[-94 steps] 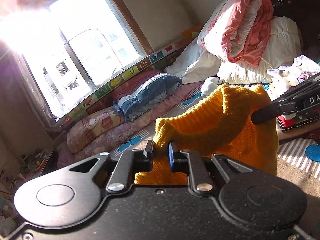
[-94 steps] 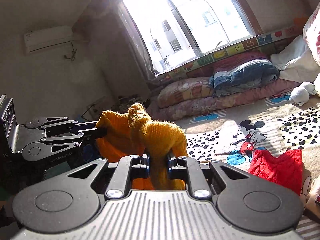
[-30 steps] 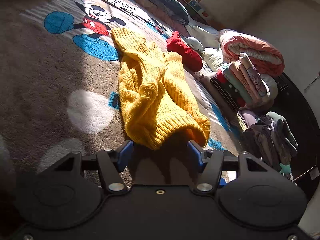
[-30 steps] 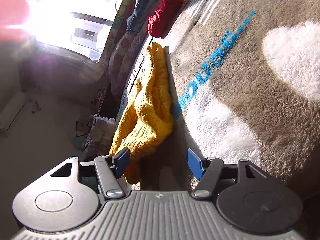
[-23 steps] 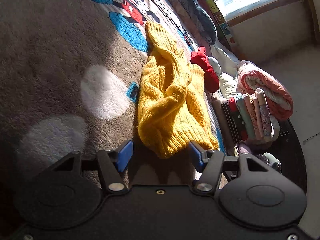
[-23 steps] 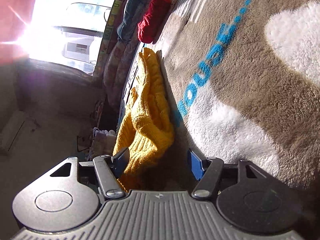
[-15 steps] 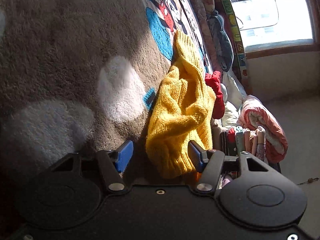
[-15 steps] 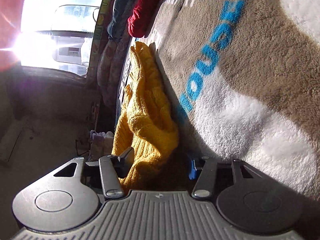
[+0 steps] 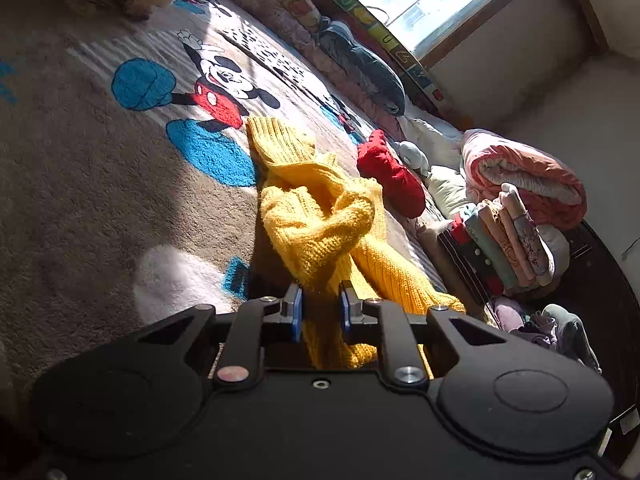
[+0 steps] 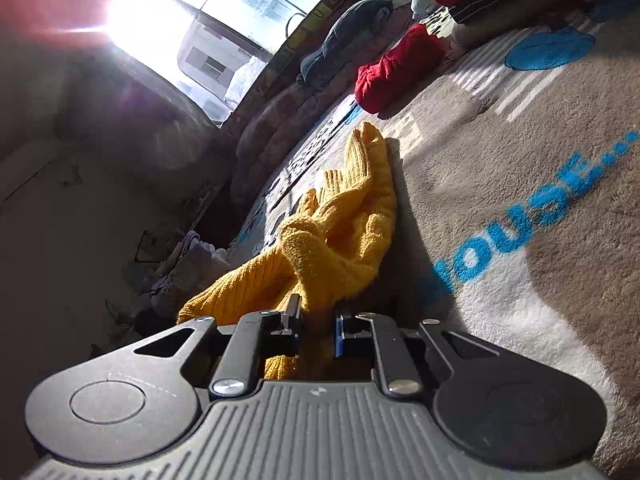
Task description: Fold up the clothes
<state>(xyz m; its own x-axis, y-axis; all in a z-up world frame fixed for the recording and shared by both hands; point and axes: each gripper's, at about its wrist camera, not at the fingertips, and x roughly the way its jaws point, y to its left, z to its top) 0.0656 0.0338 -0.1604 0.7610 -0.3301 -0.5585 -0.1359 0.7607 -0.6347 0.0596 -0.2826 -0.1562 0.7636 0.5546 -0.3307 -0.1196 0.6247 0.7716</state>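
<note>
Yellow knit fills the middle of the left wrist view: the sweater [image 9: 320,216] lies bunched in a long heap on the cartoon-mouse blanket [image 9: 100,184], and the left gripper [image 9: 319,312] has its blue-padded jaws closed on a fold at the near end, the pinched part lost in shadow between them. Beyond the sweater sits a red garment [image 9: 390,172], and to the right a stack of folded clothes [image 9: 500,236] leans against a rolled pink quilt [image 9: 528,176]; the dark clothes at the far right edge are too dim to sort out. From the right wrist view the sweater [image 10: 336,232] runs away from the camera along the blanket [image 10: 520,168], where blue lettering is cut off so only part of a word reads. The right gripper [image 10: 318,330] pinches the knit too, jaws nearly together, though where the fabric meets the pads is shaded. Window glare [image 10: 132,16] washes out the upper left, and the red garment [image 10: 396,68] lies farther off.
</note>
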